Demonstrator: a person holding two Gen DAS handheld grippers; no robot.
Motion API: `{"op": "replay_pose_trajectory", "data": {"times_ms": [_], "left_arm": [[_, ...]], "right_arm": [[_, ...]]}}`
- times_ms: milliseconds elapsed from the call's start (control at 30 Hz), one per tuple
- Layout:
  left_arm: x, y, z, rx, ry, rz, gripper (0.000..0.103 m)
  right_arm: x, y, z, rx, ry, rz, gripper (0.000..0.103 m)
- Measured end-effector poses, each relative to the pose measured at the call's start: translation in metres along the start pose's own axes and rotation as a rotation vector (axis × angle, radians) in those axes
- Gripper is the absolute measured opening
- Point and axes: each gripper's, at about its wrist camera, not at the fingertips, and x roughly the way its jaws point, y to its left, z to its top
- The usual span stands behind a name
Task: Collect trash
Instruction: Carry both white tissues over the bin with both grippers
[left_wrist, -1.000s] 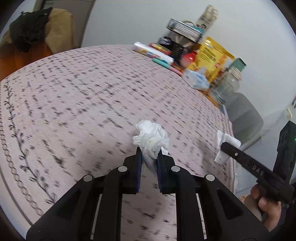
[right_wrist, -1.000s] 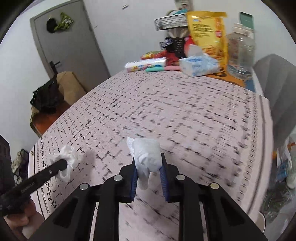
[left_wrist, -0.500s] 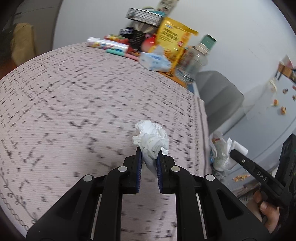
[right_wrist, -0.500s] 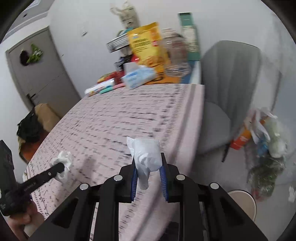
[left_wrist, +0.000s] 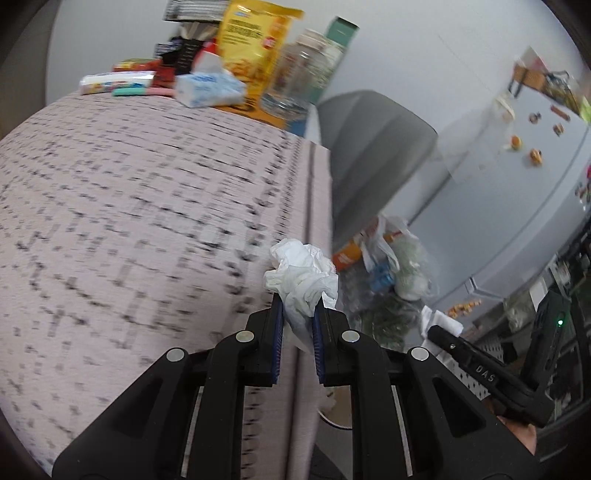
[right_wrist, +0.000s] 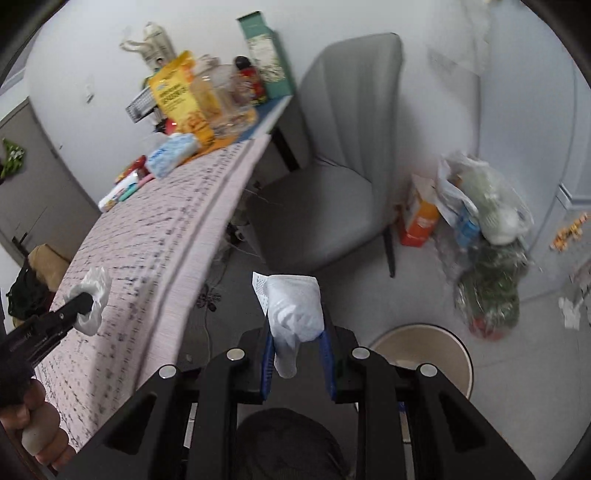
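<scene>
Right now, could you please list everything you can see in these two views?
Crumpled tissue: one, white, in left gripper.
Folded tissue: one, white, in right gripper.
Table: one, pink patterned cloth.
Snack bag: one, yellow, far table end.
Tissue pack: one, blue-white, beside it.
Chair: one, grey, by table.
Bin: one, beige, on floor.
Bagged clutter: several, mixed, by wall.
Hand: one, holding left gripper.

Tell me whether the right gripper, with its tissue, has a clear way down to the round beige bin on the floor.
Probably yes. The right gripper, shut on its white tissue, is already off the table's edge, and the round beige bin sits open just below to its right, with only bare floor between.
</scene>
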Motion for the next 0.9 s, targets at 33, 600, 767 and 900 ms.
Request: {"op": "replay_pose_trajectory", "data": {"times_ms": [33,600,767,900], "left_arm": [[0.007,-0.009,-0.002,0.012,0.012,-0.009,0.014],[0.094,-0.085,-0.035,0.127,0.185,-0.022,0.014],[0.116,-0.095,-0.047,0.146,0.233,-0.005,0.014],[0.136,-0.108,-0.059,0.18,0.266,0.006,0.014]], "right_arm": [[0.0,-0.008,-0.002,0.01,0.002,-0.007,0.022],[0.03,-0.109,-0.03,0.161,0.06,-0.053,0.024],[0.052,-0.137,-0.042,0.213,0.094,-0.057,0.025],[0.064,-0.154,-0.048,0.235,0.101,-0.042,0.029]]}}
